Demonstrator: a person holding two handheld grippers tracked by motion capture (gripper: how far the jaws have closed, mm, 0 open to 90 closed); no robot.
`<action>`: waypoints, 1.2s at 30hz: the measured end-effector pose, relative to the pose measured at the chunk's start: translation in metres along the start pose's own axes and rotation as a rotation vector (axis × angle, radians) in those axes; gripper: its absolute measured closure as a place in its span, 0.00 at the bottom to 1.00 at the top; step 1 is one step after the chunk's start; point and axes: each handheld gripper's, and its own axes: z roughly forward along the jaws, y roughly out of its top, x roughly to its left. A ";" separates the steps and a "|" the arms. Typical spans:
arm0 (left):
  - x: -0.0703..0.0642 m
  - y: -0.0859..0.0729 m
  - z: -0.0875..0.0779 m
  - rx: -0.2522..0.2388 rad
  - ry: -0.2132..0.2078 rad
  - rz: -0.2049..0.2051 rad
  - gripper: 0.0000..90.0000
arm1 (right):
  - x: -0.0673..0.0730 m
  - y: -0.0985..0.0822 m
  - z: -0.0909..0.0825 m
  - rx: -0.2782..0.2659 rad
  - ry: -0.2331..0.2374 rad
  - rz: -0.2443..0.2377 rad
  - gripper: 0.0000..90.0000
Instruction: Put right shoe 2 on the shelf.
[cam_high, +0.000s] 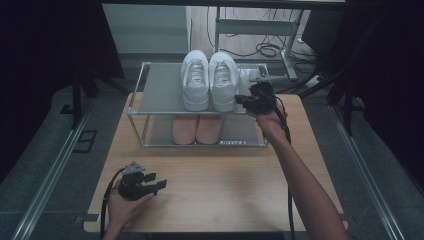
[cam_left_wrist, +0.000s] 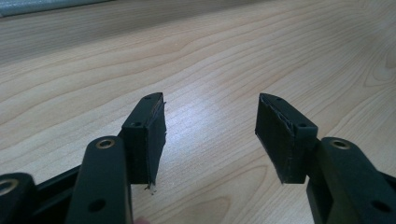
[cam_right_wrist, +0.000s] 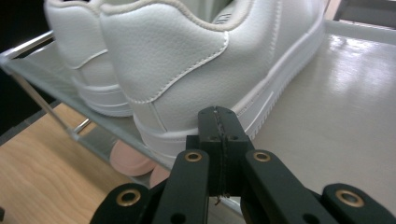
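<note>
The pair of white sneakers (cam_high: 209, 80) is sitting on the rack's top shelf (cam_high: 160, 90). The right gripper (cam_right_wrist: 219, 122), jaws pressed together and holding nothing, is being held at the right sneaker's (cam_right_wrist: 187, 60) heel. The sneaker is being judged light, its leather smooth and soft; the firmer padded heel collar is being judged the best place to take hold. The left gripper (cam_left_wrist: 210, 128) is being rested, jaws spread, on the tabletop (cam_left_wrist: 210, 46).

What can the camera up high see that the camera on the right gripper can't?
The high view alone takes in the whole wooden table, the left gripper lying open on it, the person's forearms, and the floor and cables behind. The right gripper view alone gives the close-up: the right gripper with its jaws pressed shut, empty, by the heel of the nearer white sneaker. Both share the pair of white sneakers on the rack's top shelf and the pink shoes underneath.
</note>
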 end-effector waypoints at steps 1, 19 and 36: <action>0.000 0.000 0.000 0.000 0.000 0.001 0.48 | 0.002 0.000 0.001 0.001 0.010 -0.002 1.00; 0.001 0.000 -0.002 -0.006 0.001 -0.001 0.48 | 0.015 -0.001 0.010 0.001 0.041 -0.025 1.00; 0.001 -0.001 -0.003 -0.005 0.007 -0.015 0.48 | 0.007 -0.011 -0.006 -0.049 0.059 -0.026 0.99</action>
